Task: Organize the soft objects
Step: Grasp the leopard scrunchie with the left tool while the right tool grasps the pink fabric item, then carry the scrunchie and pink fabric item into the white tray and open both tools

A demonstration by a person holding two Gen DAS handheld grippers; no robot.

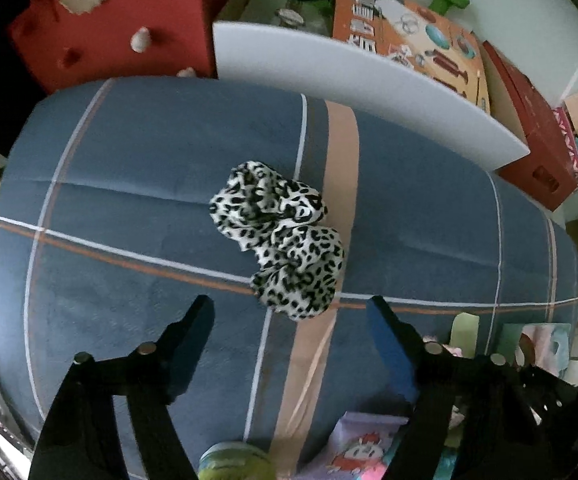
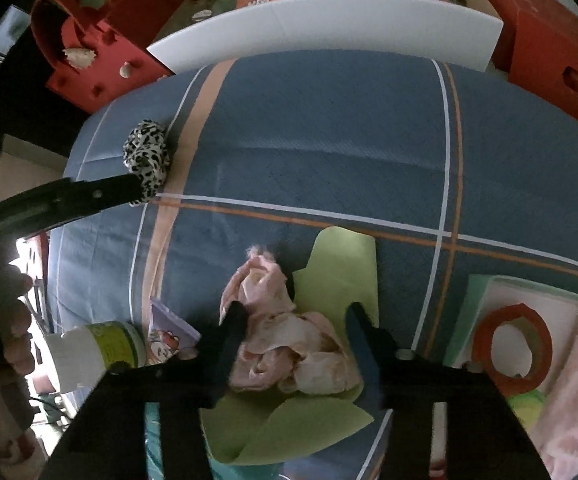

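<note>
Left claw (image 1: 289,312) hanging open, empty, beside leopard scrunchie (image 1: 279,238); right claw (image 2: 295,322) standing half-open, straddling pink cloth (image 2: 289,340), contact unclear.

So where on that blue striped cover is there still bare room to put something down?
The widest bare patch of the blue striped cover lies between the white foam board and the pale pink crumpled cloth. The near edge is crowded: light green paper sheet, red tape ring, white bottle. The leopard-print scrunchie sits left.

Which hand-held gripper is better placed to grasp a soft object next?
Right hand-held gripper: the pink cloth already lies between its fingers. The left hand-held gripper is only near the leopard scrunchie.
</note>
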